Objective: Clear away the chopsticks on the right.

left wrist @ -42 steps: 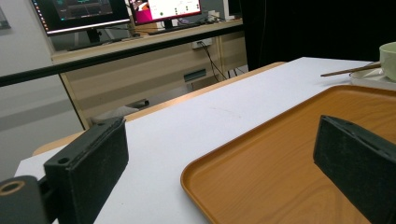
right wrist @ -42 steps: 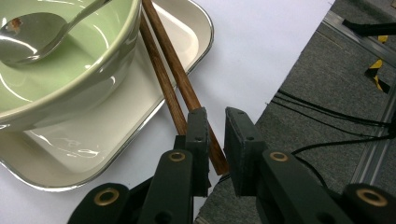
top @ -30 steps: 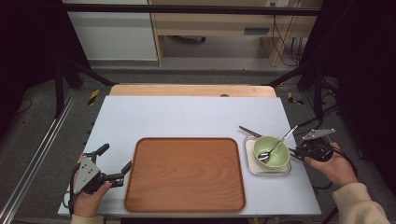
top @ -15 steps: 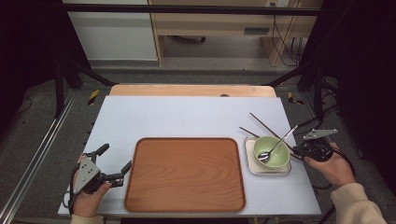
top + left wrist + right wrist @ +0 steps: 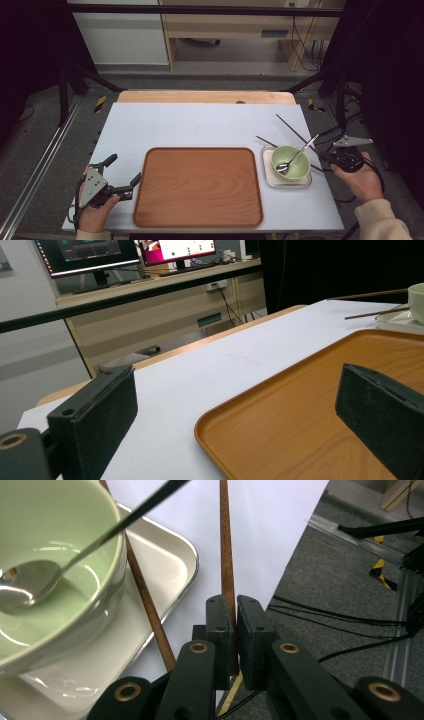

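Jaws of the right gripper were clamped on one wooden chopstick, which angled up from the table's right edge; those of the left gripper stood wide apart with nothing between them, just beside the left rim of the wooden tray. Going by size: one white table, one bare tray at its front edge, one small white dish near the right edge, one green bowl sitting on that dish, a second chopstick lying slanted under the bowl's side across the dish, and one metal spoon resting inside the bowl. As I judged it, the work had barely started: only one chopstick was lifted, the tray held nothing, and the other chopstick, bowl, dish and spoon remained to be moved
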`<state>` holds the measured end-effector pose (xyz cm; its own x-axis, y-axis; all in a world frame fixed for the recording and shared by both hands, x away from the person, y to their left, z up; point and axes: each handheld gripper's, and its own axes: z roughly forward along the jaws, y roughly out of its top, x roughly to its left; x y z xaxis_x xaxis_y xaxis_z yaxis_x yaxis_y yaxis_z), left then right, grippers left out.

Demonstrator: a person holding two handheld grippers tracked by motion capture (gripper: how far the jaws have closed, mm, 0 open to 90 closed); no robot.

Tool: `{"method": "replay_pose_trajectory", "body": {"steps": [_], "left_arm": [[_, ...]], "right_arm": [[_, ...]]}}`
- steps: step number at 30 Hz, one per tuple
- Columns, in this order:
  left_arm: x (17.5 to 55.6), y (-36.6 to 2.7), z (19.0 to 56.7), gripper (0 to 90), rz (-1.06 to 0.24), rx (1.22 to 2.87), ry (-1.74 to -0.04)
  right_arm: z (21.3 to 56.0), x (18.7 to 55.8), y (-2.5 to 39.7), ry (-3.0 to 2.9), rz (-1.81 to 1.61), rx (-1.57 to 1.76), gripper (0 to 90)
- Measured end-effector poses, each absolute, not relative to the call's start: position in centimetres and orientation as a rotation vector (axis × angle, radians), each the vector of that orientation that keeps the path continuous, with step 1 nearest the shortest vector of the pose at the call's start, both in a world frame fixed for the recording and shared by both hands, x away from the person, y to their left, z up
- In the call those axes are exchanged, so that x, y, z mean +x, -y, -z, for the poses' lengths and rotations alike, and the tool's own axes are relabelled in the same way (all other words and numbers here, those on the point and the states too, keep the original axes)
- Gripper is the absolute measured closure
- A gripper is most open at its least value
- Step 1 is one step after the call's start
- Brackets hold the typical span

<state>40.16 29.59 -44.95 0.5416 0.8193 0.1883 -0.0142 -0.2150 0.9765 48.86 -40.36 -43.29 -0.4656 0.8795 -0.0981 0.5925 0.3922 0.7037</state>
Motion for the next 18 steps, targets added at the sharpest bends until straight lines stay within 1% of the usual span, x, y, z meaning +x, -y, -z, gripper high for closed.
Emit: {"method": "replay_pose_trajectory", "body": {"steps": [8,18], "left_arm": [[40.1,-29.7,44.9,2.9,-0.897,1.605,-0.702],[40.0,-29.7,44.9,2.9,-0.895,1.602,-0.703]], "right_arm": [[41.9,49.0,40.0,-2.103,-0.81,1.288,84.9],[38.6,48.5,40.0,-1.986,-0.815,1.27,84.8]]}}
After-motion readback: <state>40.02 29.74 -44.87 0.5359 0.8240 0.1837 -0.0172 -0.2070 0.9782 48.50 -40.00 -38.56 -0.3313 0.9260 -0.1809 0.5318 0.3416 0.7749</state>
